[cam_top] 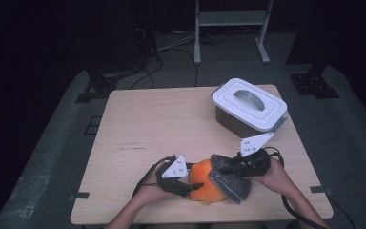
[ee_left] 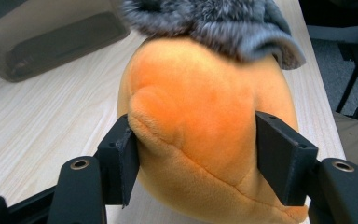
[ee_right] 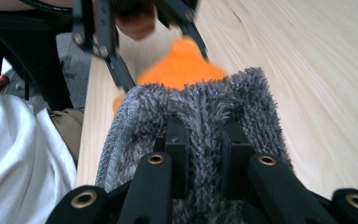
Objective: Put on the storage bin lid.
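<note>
An orange plush toy (cam_top: 205, 185) lies near the table's front edge. My left gripper (cam_top: 187, 187) is shut on it: in the left gripper view both pads press into the orange plush toy (ee_left: 200, 121) from either side. A grey fuzzy cloth (cam_top: 231, 179) drapes over the toy's right side. My right gripper (cam_top: 228, 168) is shut on a fold of this grey cloth (ee_right: 205, 116), pinched between its two jaws. Beyond the cloth, the orange toy (ee_right: 182, 65) peeks out with the left gripper's black frame (ee_right: 107, 51) behind it.
A lidded container (cam_top: 249, 107) with a white lid and grey handle stands at the table's back right; its dark wall (ee_left: 51, 42) lies beyond the toy. Bare wood table (cam_top: 147, 129) stretches left and back. A person's white garment (ee_right: 18, 158) hangs at the table's front edge.
</note>
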Action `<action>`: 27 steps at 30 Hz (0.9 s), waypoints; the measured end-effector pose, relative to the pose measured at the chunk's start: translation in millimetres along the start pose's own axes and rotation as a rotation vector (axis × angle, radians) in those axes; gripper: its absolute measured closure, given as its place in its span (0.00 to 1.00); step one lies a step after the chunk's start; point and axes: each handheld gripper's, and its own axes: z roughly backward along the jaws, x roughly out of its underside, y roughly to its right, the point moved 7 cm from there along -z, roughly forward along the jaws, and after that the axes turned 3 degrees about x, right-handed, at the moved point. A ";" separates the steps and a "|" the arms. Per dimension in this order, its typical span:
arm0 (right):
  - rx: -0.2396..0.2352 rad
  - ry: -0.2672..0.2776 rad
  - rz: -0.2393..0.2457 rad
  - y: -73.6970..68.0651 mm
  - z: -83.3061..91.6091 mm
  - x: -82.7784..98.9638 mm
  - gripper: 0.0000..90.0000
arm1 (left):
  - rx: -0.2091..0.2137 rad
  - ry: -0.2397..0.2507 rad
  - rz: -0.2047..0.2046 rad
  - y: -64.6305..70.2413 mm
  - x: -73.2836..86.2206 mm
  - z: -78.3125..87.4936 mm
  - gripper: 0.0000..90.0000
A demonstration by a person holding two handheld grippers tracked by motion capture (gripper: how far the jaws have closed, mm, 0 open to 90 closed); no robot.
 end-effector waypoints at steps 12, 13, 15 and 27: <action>0.011 0.021 0.010 -8.6 7.6 0.4 0.85 | -0.011 -0.011 0.058 -5.9 -0.2 -2.3 0.40; 0.003 0.018 0.041 -13.6 2.1 -7.0 0.85 | -0.013 -0.013 0.061 -6.2 0.0 -2.2 0.40; -0.010 0.008 0.087 -21.2 -7.6 -16.8 0.85 | -0.024 -0.024 0.078 -8.8 1.9 -1.9 0.40; 0.043 0.013 0.025 -8.1 -1.1 6.5 0.85 | -0.027 -0.017 0.116 -14.3 4.8 -1.0 0.40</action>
